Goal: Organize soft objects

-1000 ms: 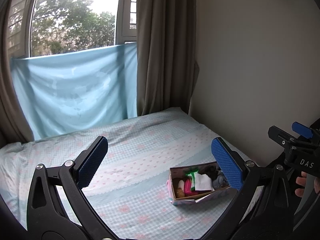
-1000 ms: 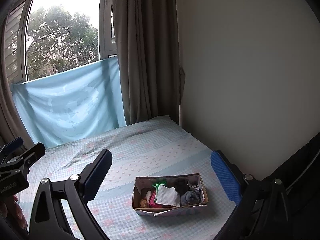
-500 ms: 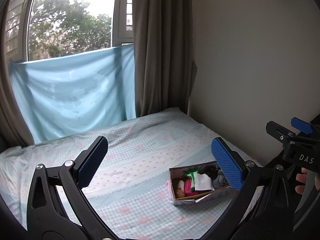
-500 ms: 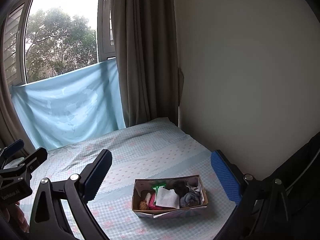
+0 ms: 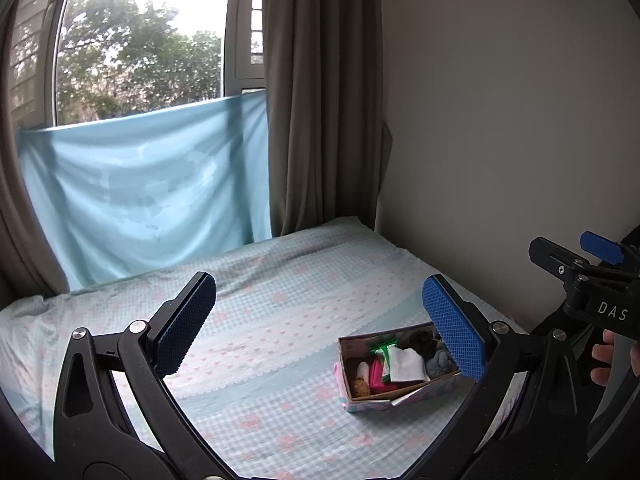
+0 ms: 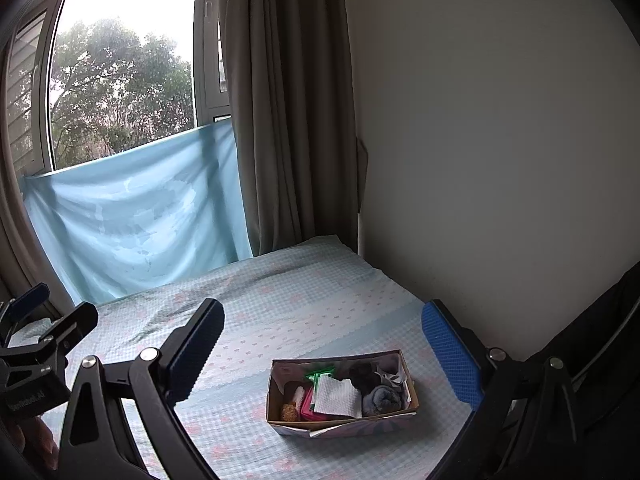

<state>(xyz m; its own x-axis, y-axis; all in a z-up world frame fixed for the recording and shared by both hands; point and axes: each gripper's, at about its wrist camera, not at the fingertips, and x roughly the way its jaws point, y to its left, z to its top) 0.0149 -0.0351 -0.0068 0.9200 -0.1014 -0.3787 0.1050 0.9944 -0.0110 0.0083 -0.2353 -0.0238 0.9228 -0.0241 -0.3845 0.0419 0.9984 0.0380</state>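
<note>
A small cardboard box (image 6: 412,396) sits on the bed, also in the left wrist view (image 5: 344,384). It holds soft items: a white cloth (image 6: 338,398), a grey-blue rolled cloth (image 6: 382,398), a dark one (image 6: 364,372), green (image 6: 320,374) and pink (image 6: 308,406) pieces. My left gripper (image 5: 316,316) is open and empty, high above the bed, its right finger overlapping the box's right end in view. My right gripper (image 6: 320,336) is open and empty, above and in front of the box.
The bed (image 6: 304,300) has a light blue checked sheet with pink hearts. A white wall (image 6: 480,160) borders its right side. A brown curtain (image 6: 288,120) and a blue cloth (image 6: 132,216) under the window stand at the far end.
Both grippers have drifted slightly; the box sits a little lower and more central in the right wrist view. Both stay open and empty.
</note>
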